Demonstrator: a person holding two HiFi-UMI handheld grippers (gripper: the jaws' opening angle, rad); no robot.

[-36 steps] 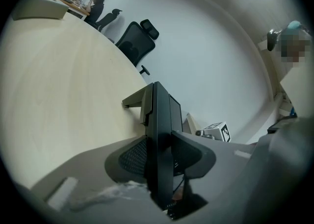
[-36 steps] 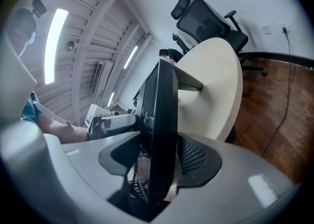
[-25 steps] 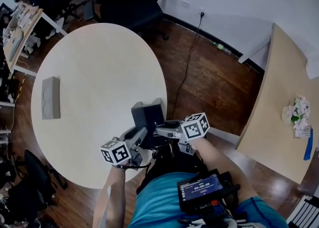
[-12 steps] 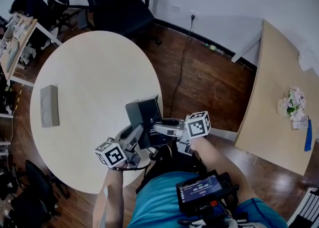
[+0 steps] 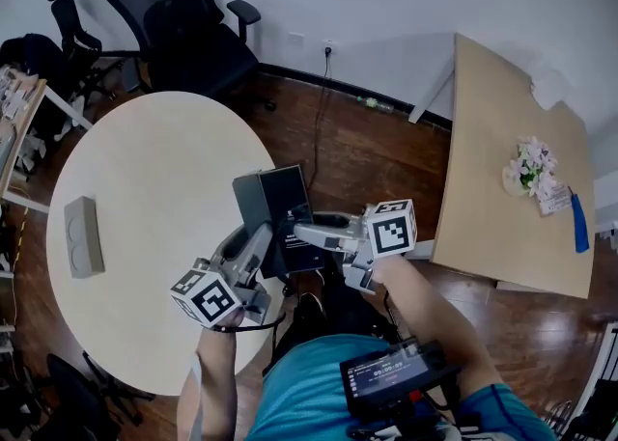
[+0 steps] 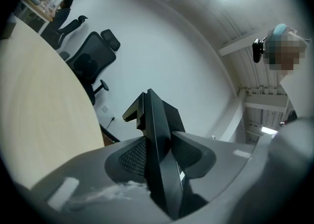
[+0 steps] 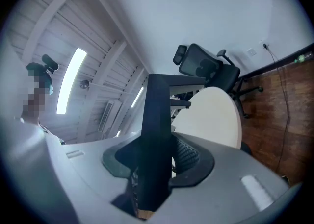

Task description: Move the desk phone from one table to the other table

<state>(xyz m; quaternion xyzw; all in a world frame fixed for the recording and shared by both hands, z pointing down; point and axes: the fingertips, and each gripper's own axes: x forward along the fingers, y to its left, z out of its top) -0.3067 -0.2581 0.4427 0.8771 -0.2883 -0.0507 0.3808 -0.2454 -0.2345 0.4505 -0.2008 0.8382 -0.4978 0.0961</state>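
The left gripper [image 5: 259,241] was clamped on one side edge of the black, boxy plastic desk phone [image 5: 272,200]. Its ribbed pads pressed both faces of the thin edge. The right gripper [image 5: 307,233] pinched the opposite edge. Its jaws had just been closing, with the phone's edge between them. The phone therefore hung between the two grippers, just ahead of their tips, and appeared clear of any surface.

The pale round table [image 5: 145,198] lay below and to the outer side of the left gripper. A grey rectangular block [image 5: 81,236] rested on it, well apart from the phone. Dark wooden floor [image 5: 357,159] extended ahead of both grippers. The light wooden rectangular table [image 5: 492,188] stood well apart on the outer side of the right gripper.

Step in hand, as judged: carry phase, lift completed. The next move called for both grippers to travel together toward the rectangular table, with equal pressure maintained and the phone kept level.
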